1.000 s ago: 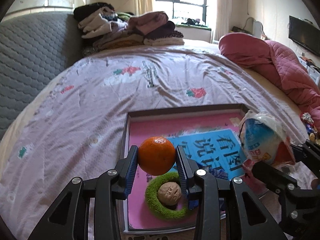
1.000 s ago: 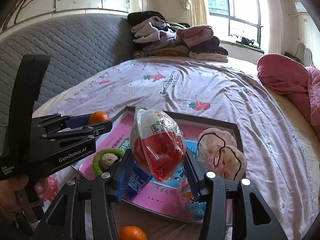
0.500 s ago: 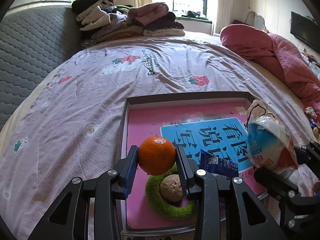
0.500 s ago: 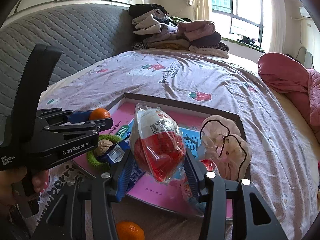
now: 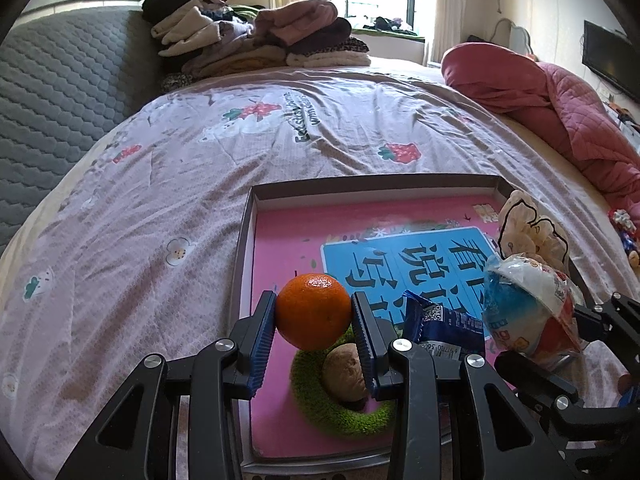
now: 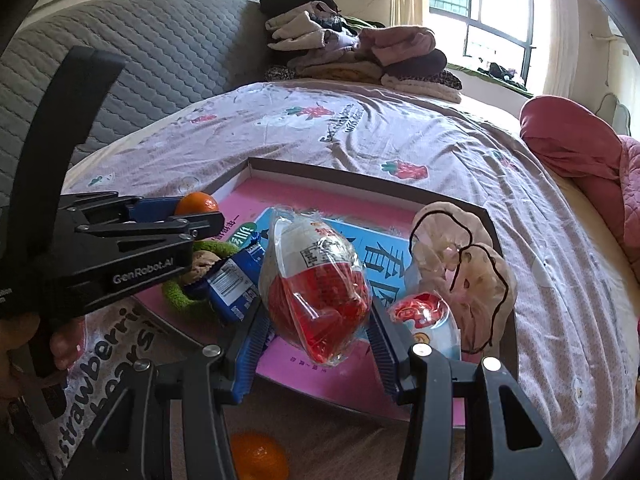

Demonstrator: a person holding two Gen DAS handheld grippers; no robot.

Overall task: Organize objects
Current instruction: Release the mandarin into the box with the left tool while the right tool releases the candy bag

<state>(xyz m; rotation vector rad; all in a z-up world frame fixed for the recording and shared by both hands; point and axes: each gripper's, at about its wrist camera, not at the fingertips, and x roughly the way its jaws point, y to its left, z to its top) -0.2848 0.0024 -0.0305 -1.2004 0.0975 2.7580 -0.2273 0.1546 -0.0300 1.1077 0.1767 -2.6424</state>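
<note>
- Left wrist view: the left gripper (image 5: 314, 322) has its jaws clamped on an orange (image 5: 313, 311), held above the near-left part of the shallow box (image 5: 246, 224) that lies on the bed (image 5: 168, 152).
- Already inside the box in this view: a green fuzzy ring (image 5: 332, 408) with a walnut (image 5: 346, 368) in its middle, a blue snack packet (image 5: 440, 320) just beside it, and a beige pouch (image 5: 528, 232) against the far-right wall.
- At the right edge the right gripper's wrapped egg toy (image 5: 524, 312) hangs over the box — not yet set down.
- Right wrist view: the right gripper (image 6: 316, 332) grips the wrapped egg toy, plastic bulging between the pads, above the box's near side.
- A 2nd, smaller wrapped toy (image 6: 424, 316) lies in the box beside the beige pouch.
- A 2nd orange (image 6: 258, 456) sits outside the box on the bed, below the gripper — it looks left to collect.
- Judgement: roughly 5 things are in, 2 are carried and close to being placed, and at least 1 remains outside.
</note>
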